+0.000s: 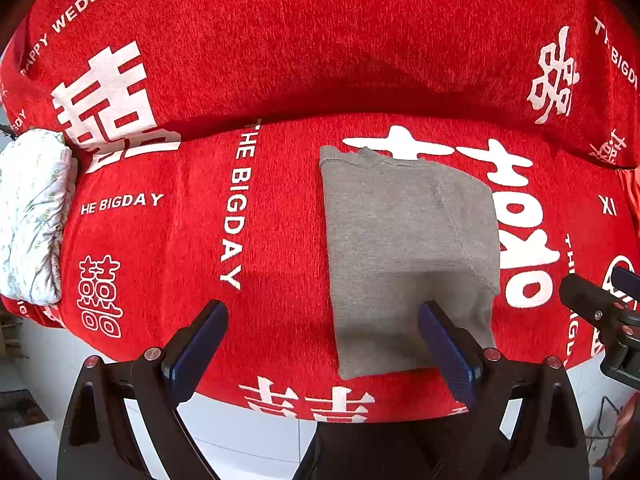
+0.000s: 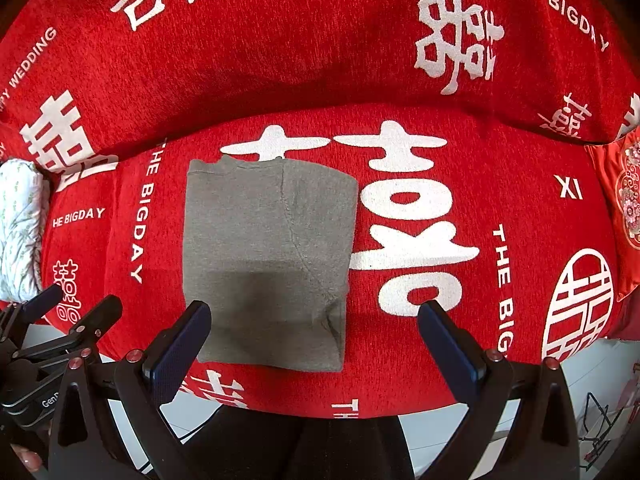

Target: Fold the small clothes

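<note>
1. Left wrist view: the left gripper [image 1: 322,344] hangs over the near edge of the red cover [image 1: 168,240], its two blue-padded fingers [image 1: 196,344] spread wide apart with nothing between them. Its right finger sits over the near part of the grey garment [image 1: 408,248]; whether it touches the cloth cannot be told.

2. Right wrist view: the right gripper [image 2: 316,348] is likewise spread wide and holds nothing. Its left finger [image 2: 180,352] lies over the garment's near left corner and its right finger over bare red cover, right of the garment.

3. Each gripper shows at the edge of the other's view: the right one at the right edge of the left wrist view, the left one at the lower left of the right wrist view, both on the near side of the garment.

4. The grey garment [image 2: 268,264] lies flat on the red cover, folded into a tall rectangle. Its ribbed neckline is at the far end, and a sleeve seam curves down its right half. A shadow darkens its near part.

5. The red cover [image 2: 500,184] bears white characters and the words "THE BIGDAY" and "HAPPY WEDDING"; it rises behind the garment as a backrest.

6. Left of the garment, at the cover's edge, lies a white patterned bundle [image 1: 34,216].

7. Right of the garment, at the cover's far right, sits a red embroidered cushion [image 2: 618,208].

8. Nearer than the garment, below the cover's edge, is white tiled floor [image 1: 256,432].
</note>
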Demonstrator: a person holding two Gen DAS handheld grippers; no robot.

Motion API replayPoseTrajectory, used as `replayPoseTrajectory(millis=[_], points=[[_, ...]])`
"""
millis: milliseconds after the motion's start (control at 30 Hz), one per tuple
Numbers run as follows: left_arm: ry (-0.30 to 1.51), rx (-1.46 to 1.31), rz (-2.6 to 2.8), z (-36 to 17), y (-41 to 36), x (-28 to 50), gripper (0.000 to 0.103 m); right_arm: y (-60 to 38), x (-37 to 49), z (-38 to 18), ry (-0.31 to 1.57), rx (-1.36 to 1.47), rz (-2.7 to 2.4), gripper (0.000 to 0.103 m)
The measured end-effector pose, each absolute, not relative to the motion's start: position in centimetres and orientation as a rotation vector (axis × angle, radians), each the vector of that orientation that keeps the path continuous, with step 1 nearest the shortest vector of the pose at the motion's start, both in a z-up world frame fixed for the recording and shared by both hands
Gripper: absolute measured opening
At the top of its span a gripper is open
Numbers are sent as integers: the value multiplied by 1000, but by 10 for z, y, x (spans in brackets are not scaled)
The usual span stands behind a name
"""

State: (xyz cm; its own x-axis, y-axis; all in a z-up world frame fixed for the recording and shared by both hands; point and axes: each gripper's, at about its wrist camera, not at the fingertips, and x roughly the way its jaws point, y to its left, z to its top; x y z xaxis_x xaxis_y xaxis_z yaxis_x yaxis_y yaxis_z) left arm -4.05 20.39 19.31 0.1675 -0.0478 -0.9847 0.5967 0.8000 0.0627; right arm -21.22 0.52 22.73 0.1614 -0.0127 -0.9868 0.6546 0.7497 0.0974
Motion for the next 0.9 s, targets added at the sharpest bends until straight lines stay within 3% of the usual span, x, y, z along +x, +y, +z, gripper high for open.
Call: replayPoseTrajectory(millis=[900], points=[[1333,495,-476,195,205,-43,96,5,-214,228,1338,587,-514,103]])
